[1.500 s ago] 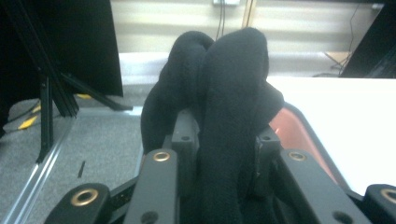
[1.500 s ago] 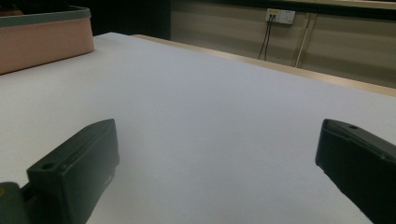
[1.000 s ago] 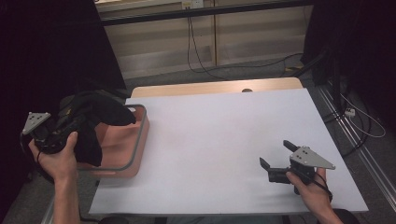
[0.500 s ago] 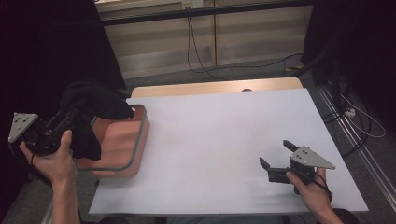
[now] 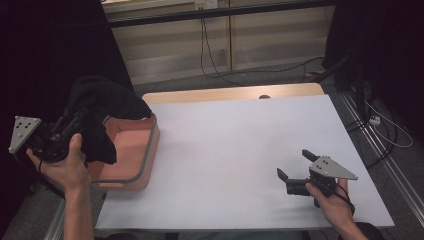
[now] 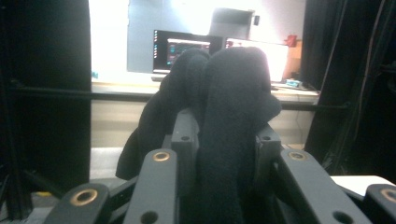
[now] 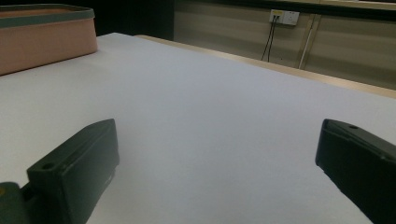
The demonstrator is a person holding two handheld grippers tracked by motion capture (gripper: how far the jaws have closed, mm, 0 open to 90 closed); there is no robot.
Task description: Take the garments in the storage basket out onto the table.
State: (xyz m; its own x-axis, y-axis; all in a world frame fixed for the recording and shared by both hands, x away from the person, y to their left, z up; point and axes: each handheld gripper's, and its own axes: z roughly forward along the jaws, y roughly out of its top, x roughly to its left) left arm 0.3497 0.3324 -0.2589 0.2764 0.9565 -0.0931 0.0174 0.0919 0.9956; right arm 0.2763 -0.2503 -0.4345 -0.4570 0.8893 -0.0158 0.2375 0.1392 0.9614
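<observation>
My left gripper has its jaws clamped on a bunched black cloth; in the left gripper view the dark fabric is pinched between them and bulges above their tips. Since a second ago I have drawn that hand out to the left and lifted it: then it sat close over the pink bin, now it hangs off the tabletop's left edge, and the cloth has come with it. The fabric now arches up over the bin's far left corner, with one fold hanging down against the near left wall. I judge the cloth is mostly lifted out of the bin, though its trailing end could still be dragging inside; I cannot see the bottom of it.

My right gripper has not shifted. It rests low at the near right of the white tabletop, jaws spread wide with nothing between them, as the right gripper view confirms. I would say it is waiting to take a corner once I swing the cloth across.
</observation>
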